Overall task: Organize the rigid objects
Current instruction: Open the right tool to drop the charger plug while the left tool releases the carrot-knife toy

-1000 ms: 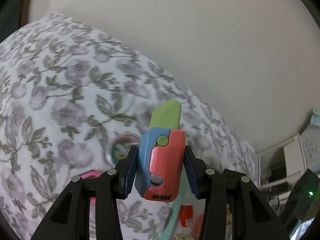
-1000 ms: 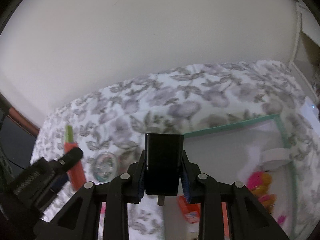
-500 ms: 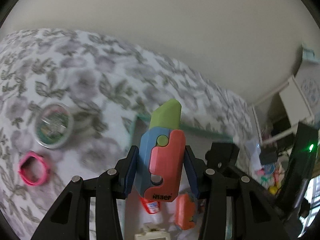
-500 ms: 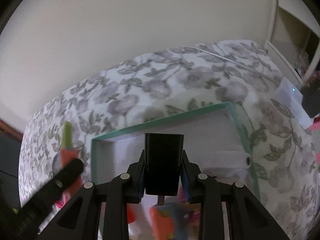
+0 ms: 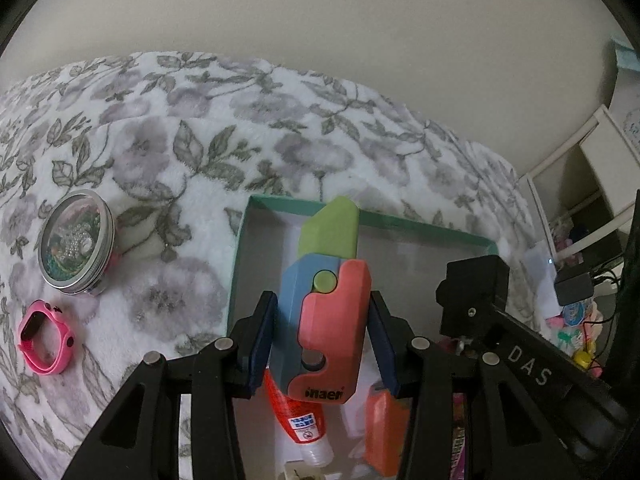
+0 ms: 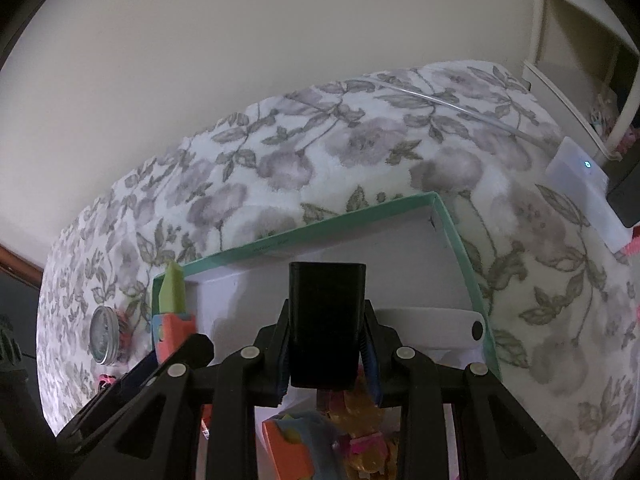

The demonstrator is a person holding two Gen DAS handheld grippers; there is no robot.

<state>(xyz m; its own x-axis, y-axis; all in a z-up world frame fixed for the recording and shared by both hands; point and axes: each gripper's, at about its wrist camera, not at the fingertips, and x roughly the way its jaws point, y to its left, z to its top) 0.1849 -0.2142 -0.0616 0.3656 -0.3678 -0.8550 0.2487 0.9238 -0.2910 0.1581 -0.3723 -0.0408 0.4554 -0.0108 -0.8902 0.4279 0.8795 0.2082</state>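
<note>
My left gripper [image 5: 322, 338] is shut on a red, blue and green toy knife [image 5: 326, 308], green tip pointing away, held over the teal-rimmed white box [image 5: 420, 230]. My right gripper [image 6: 326, 354] is shut on a black plug adapter [image 6: 325, 322], also above the box [image 6: 304, 236]. In the left wrist view the adapter [image 5: 474, 294] hangs to the right of the knife. From the right wrist the knife [image 6: 173, 312] shows at the box's left corner. Inside the box lie a red tube [image 5: 298, 420], an orange block [image 5: 386, 432] and other small toys.
On the floral blanket [image 5: 192, 148] left of the box sit a round metal-lidded jar [image 5: 76, 246] and a pink watch [image 5: 44, 336]. A white device with a small light [image 6: 582, 192] lies right of the box. Shelving stands at the far right [image 5: 600, 168].
Both grippers have swung from beside the box to above it and sunk a little, each keeping its object. The jar and watch now lie off to the left of the left gripper.
</note>
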